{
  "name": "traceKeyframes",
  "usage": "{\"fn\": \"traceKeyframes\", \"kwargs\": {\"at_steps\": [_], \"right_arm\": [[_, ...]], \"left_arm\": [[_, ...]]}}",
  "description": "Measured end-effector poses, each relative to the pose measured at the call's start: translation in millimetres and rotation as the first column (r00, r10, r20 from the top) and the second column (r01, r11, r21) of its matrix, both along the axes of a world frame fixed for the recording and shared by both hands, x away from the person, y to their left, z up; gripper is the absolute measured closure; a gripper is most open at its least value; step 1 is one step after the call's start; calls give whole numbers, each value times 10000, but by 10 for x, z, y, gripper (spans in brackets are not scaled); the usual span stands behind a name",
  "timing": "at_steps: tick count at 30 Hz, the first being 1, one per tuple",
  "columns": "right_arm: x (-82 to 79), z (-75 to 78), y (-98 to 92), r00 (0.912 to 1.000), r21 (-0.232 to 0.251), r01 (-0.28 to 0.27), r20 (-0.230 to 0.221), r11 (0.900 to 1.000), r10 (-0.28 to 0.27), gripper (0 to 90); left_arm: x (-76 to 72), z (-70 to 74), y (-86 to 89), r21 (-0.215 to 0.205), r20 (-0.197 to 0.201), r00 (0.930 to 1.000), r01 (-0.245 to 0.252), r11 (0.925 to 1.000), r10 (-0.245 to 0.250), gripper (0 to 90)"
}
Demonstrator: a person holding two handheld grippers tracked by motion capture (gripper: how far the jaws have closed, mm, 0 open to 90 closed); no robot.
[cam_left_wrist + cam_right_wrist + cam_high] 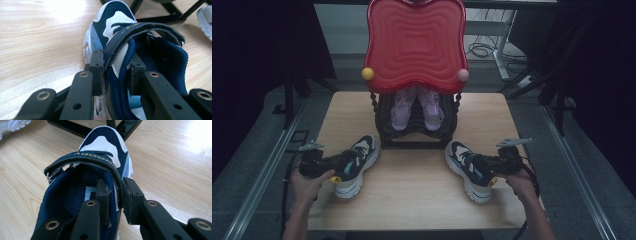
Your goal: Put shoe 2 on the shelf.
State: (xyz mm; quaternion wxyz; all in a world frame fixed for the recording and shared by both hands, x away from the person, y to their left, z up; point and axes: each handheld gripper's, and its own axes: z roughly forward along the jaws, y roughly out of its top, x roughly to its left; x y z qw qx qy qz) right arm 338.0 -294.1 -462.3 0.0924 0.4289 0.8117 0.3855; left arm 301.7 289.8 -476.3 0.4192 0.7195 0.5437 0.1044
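Two navy and white strap sneakers lie on the wooden table [412,200]. The left sneaker [359,157] is gripped by my left gripper [343,165]. In the left gripper view one jaw sits outside and one inside the left sneaker [110,15], and the left gripper [116,66] is shut on its side wall by the strap. My right gripper [484,167] holds the right sneaker [464,162]. In the right gripper view the right gripper [115,187] clamps the side wall of that sneaker [105,137], again with one jaw inside.
A black shoe rack [417,140] with a red wavy top [414,45] stands at the table's far middle. A pair of pale purple sandals [402,107] sits on its lower shelf. Bare wood lies between the two sneakers. The table's edges are near both hands.
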Motion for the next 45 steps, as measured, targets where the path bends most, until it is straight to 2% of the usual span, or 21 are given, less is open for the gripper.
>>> {"fn": "traceKeyframes", "kwargs": {"at_steps": [5,9,16,21,25,31,36,38,45], "right_arm": [[-86,-6,-58,9997,671,70,243,9977,-87,758],[-165,0,-114,9986,1249,192,463,9920,-252,758],[-287,4,-233,9917,2410,353,1113,9699,-638,758],[-336,10,-319,9844,3209,579,1395,9453,-1077,758],[-351,11,-386,9772,3800,748,1564,9220,-1437,758],[-345,31,-470,9646,4462,880,1850,8906,-1880,758],[-320,52,-516,9528,4923,1042,1996,8642,-2286,758],[-308,70,-532,9500,5141,1100,1971,8506,-2420,758],[-271,168,-558,9347,5512,1263,2123,8247,-2851,758]], "left_arm": [[-57,48,0,-354,267,9996,64,9994,-54,712],[-106,78,13,-614,459,9989,54,9981,-26,712],[-176,133,57,-1255,851,9963,-45,9921,153,711],[-229,171,87,-1720,1176,9924,-156,9850,362,712],[-286,233,119,-1905,1689,9836,-307,9812,636,712],[-313,292,198,-2642,2081,9735,-372,9638,946,713],[-309,326,229,-2964,2277,9683,-320,9545,1031,712],[-303,340,233,-3003,2307,9674,-310,9534,1041,713],[-248,411,221,-3010,2491,9622,-307,9531,1096,713]]}}
